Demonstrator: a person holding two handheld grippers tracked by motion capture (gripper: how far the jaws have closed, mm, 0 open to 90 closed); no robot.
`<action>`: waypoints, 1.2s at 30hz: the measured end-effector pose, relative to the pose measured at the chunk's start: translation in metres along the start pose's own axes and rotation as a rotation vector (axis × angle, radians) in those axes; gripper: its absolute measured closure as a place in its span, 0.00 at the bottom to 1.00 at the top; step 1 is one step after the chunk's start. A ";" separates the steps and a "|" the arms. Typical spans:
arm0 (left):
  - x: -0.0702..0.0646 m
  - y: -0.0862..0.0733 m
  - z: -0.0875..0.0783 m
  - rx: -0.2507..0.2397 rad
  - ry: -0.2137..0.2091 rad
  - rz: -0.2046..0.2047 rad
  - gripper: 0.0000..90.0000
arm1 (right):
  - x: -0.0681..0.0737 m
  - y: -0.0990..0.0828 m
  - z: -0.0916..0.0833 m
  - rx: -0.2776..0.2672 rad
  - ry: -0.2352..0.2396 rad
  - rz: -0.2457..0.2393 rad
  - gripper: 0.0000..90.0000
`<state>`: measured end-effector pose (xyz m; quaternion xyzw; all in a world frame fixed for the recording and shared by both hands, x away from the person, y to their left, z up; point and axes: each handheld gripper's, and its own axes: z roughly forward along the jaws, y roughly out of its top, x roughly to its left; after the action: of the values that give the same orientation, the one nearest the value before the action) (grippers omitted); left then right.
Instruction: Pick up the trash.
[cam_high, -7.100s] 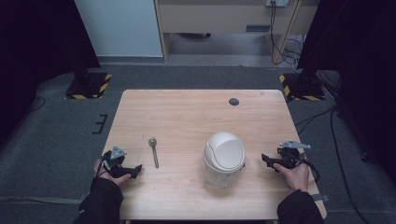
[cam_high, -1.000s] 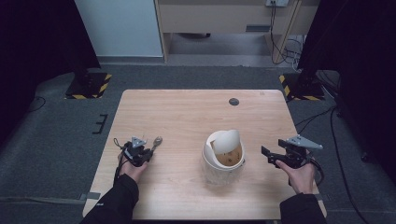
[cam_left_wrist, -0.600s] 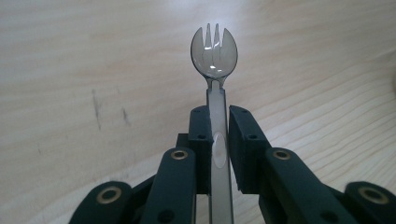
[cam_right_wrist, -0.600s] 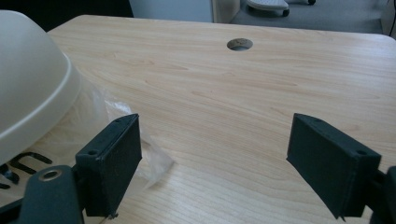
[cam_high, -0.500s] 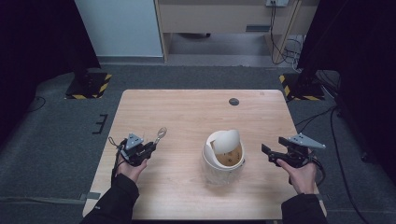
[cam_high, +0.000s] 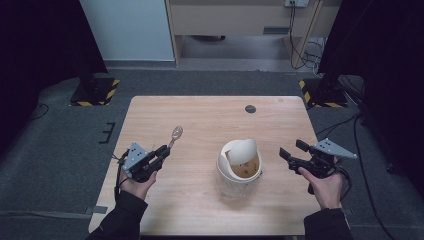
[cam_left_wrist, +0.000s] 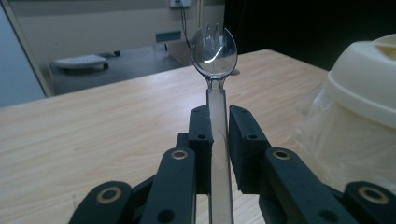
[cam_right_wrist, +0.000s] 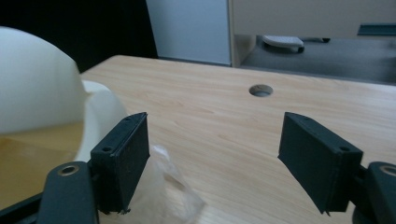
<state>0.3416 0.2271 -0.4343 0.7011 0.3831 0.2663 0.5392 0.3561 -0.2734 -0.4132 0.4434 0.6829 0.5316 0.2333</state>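
L gripper (cam_left_wrist: 218, 128): jaws pinch the flat handle of a clear plastic spork (cam_left_wrist: 215, 51), lifted off the wooden table (cam_high: 200, 115), bowl tilted up and away, toward the table's far side. R gripper (cam_right_wrist: 212, 158): jaws spread, just been closing a bit, nothing between the pads; it hovers just beside a cream plastic bin w/ swing lid (cam_high: 239, 165). Lid tipped open, brown inside showing. Bin stands mid-table, between the two grippers. Small round hole (cam_high: 250, 108) near the far edge.

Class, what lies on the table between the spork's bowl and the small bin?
Nothing: in the high view, bare wooden table separates the clear spork, clamped in the left gripper, from the bin.
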 end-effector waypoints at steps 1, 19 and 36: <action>-0.002 0.002 -0.002 -0.012 -0.006 0.001 0.88 | 0.001 0.001 0.000 -0.004 0.006 0.000 0.28; -0.046 0.021 -0.012 -0.102 -0.149 0.089 0.88 | 0.034 0.026 -0.008 -0.118 0.130 0.006 0.33; -0.089 0.035 -0.016 -0.157 -0.280 0.135 0.88 | 0.067 0.042 -0.010 -0.149 0.268 0.013 0.44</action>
<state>0.2876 0.1586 -0.3927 0.7113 0.2345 0.2305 0.6212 0.3301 -0.2195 -0.3603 0.3542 0.6637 0.6367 0.1690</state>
